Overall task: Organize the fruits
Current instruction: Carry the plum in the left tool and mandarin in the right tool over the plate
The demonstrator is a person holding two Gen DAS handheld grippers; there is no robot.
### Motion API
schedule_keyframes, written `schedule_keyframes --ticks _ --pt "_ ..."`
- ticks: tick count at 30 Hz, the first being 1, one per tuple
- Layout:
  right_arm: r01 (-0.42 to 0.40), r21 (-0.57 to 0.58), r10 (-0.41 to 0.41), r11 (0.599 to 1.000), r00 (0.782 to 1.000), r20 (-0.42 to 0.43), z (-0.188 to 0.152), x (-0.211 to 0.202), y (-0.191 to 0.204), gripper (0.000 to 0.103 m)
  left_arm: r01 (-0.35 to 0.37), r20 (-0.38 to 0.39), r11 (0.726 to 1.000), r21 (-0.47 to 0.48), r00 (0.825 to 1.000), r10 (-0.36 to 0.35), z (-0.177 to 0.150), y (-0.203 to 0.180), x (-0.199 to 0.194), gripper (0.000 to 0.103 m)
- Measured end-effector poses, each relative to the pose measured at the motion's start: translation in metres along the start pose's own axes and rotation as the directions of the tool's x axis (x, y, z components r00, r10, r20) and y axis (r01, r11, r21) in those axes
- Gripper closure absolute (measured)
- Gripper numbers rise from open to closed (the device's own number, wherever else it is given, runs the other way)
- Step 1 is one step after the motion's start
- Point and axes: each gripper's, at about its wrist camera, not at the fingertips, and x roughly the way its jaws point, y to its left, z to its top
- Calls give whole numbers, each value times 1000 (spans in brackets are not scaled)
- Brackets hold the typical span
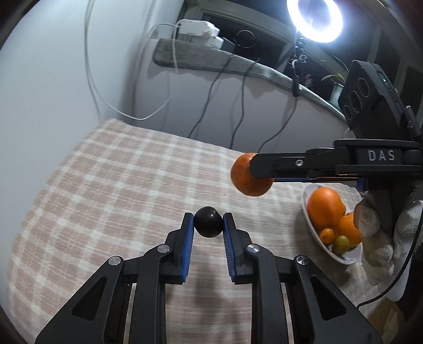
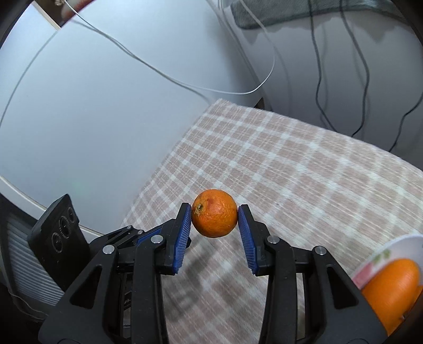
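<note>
My left gripper [image 1: 208, 221] is shut on a small dark round fruit [image 1: 208, 221], held above the checked tablecloth [image 1: 105, 185]. My right gripper [image 2: 214, 215] is shut on a small orange mandarin [image 2: 214, 213]; in the left wrist view the same mandarin [image 1: 247, 177] hangs in the air to the right, above the cloth. A white bowl [image 1: 313, 235] at the right holds a large orange [image 1: 326, 209], another orange fruit, a small orange kumquat and a green grape. The bowl's rim [image 2: 383, 254] also shows at the right wrist view's lower right.
A white wall stands behind the table, with several hanging cables [image 1: 238, 105]. A ring light [image 1: 314, 18] shines at the top right. A grey padded ledge [image 1: 211, 60] runs along the wall. The left gripper's camera block [image 2: 59, 235] sits at the table's left edge.
</note>
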Motion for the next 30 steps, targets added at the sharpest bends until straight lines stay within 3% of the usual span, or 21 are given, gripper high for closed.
schedule_keyframes --ticks 7,18,30 --pt "33 52 -36 998 997 62 -14 -44 -28 65 50 -9 998 37 999 -49 -1 -26 3 83" --pt "146 137 -165 980 976 144 -44 -118 -81 65 133 -30 986 99 991 -130 2 -74 19 83" --pt "251 192 -283 949 946 160 -56 -149 -124 65 183 -73 971 153 982 -174 2 -112 41 83"
